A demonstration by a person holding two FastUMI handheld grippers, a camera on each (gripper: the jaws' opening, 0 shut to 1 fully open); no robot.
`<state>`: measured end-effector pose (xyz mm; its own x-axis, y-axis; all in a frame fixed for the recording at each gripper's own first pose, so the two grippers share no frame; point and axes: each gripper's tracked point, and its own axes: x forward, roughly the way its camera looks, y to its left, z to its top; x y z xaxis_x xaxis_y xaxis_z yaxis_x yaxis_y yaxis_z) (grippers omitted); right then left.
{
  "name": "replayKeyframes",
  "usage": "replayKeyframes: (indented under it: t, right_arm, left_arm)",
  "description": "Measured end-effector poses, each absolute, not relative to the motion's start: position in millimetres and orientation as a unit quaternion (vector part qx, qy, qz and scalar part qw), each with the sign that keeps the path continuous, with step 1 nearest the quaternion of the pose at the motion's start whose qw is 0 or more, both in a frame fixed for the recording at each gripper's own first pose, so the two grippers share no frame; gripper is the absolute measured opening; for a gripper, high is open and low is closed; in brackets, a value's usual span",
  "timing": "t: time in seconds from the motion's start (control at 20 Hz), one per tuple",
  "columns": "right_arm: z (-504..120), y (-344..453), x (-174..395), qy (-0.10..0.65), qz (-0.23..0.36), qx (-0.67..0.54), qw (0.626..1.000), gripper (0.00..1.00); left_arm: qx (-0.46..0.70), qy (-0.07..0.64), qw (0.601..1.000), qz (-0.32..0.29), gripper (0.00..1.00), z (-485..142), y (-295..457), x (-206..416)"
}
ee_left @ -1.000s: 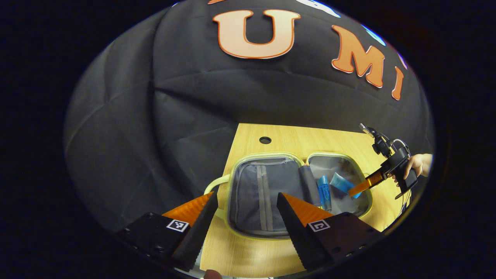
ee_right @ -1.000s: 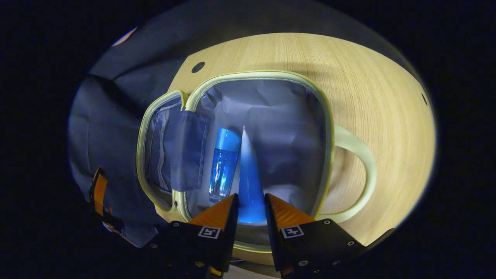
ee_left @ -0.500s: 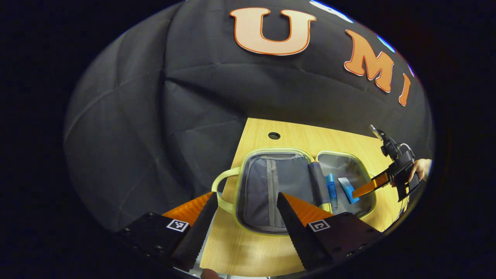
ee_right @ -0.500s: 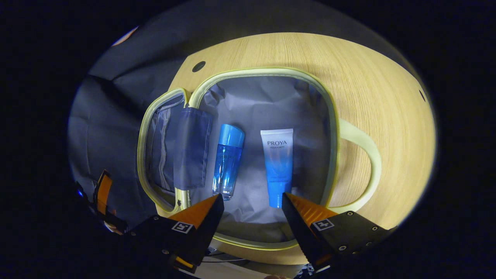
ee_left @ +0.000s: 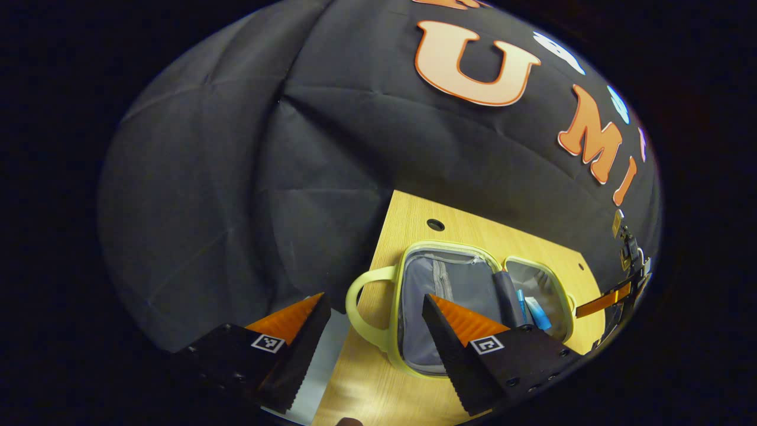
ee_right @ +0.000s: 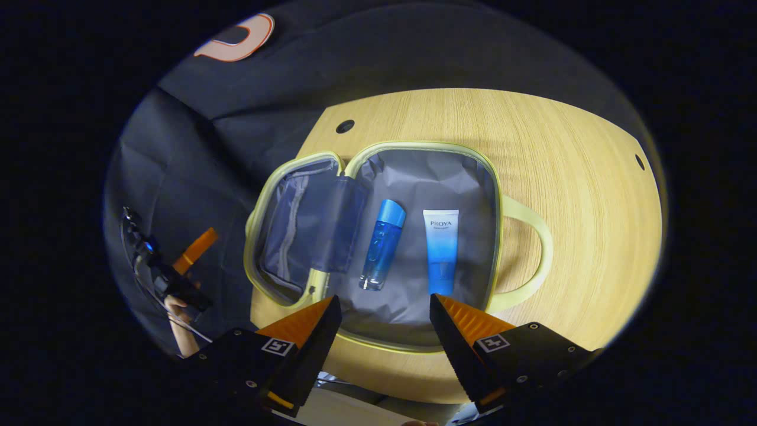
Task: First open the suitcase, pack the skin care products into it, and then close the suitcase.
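Observation:
The small suitcase (ee_right: pixel 414 145) lies open flat on the wooden table (ee_right: pixel 579 195), pale yellow-green rim and grey lining. A blue bottle (ee_right: pixel 383 244) and a white-and-blue tube (ee_right: pixel 441 251) lie side by side in its right half; the zip-pocket half (ee_right: pixel 295 231) is folded out to the left. My right gripper (ee_right: pixel 384 297) hovers open above the case's near rim, holding nothing. My left gripper (ee_left: pixel 374 296) is open and apart from the case (ee_left: pixel 397 319), near its left handle (ee_left: pixel 355 302). The bottle (ee_left: pixel 520 299) and tube (ee_left: pixel 537 313) show small there.
A looped handle (ee_right: pixel 532 248) sticks out on the case's right side. The table has a round cable hole (ee_right: pixel 345 126) behind the case. The left gripper (ee_right: pixel 177 266) and the hand (ee_right: pixel 177 307) holding it show off the table's left edge. Black cloth wall behind.
The right gripper opened, let go of the tube and drew back; the tube now lies flat beside the bottle. The left gripper pulled away to the left of the case.

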<state>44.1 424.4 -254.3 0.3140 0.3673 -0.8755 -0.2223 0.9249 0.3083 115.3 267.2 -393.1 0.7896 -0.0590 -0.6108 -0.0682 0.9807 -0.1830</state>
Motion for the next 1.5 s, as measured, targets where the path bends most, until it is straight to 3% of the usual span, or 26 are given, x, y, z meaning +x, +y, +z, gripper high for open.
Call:
replayKeyframes:
  t: [0.35,0.7,0.85,0.95,1.0,1.05,1.1,1.3,1.5]
  right_arm:
    - [-248.7,388.0,35.5,0.527,0.15,0.026,0.836,0.96]
    - [-250.1,370.7,29.6,0.526,0.122,0.046,0.84,0.96]
    - [-250.0,365.0,28.0,0.525,0.116,0.044,0.842,0.96]
    - [-248.5,362.2,27.6,0.524,0.113,0.052,0.842,0.95]
    - [-248.1,359.1,28.6,0.523,0.109,0.053,0.844,0.96]
    - [-248.7,355.5,28.5,0.521,0.107,0.051,0.845,0.96]
    - [-249.0,352.7,29.0,0.519,0.106,0.048,0.847,0.96]
    - [-242.9,345.2,31.5,0.5,0.101,0.047,0.859,0.96]
    - [-229.1,346.2,37.6,0.48,0.114,0.057,0.868,0.96]
  left_arm:
    - [-0.275,0.317,0.907,-0.021,0.97,-455.3,272.3,142.2]
    - [-0.411,0.285,0.866,-0.011,0.94,-469.0,278.2,150.4]
    - [-0.419,0.286,0.862,0.004,0.64,-479.6,282.7,165.5]
    - [-0.426,0.297,0.854,0.004,0.37,-491.8,279.2,166.4]
    - [-0.428,0.305,0.851,0.006,0.29,-492.7,276.4,162.9]
    - [-0.414,0.311,0.855,0.033,0.29,-508.4,281.9,168.2]
    - [-0.413,0.314,0.855,0.029,0.13,-507.3,278.2,165.3]
    - [-0.353,0.315,0.88,0.034,0.1,-481.3,277.4,164.5]
    - [-0.285,0.294,0.912,0.011,0.1,-412.8,259.5,174.1]
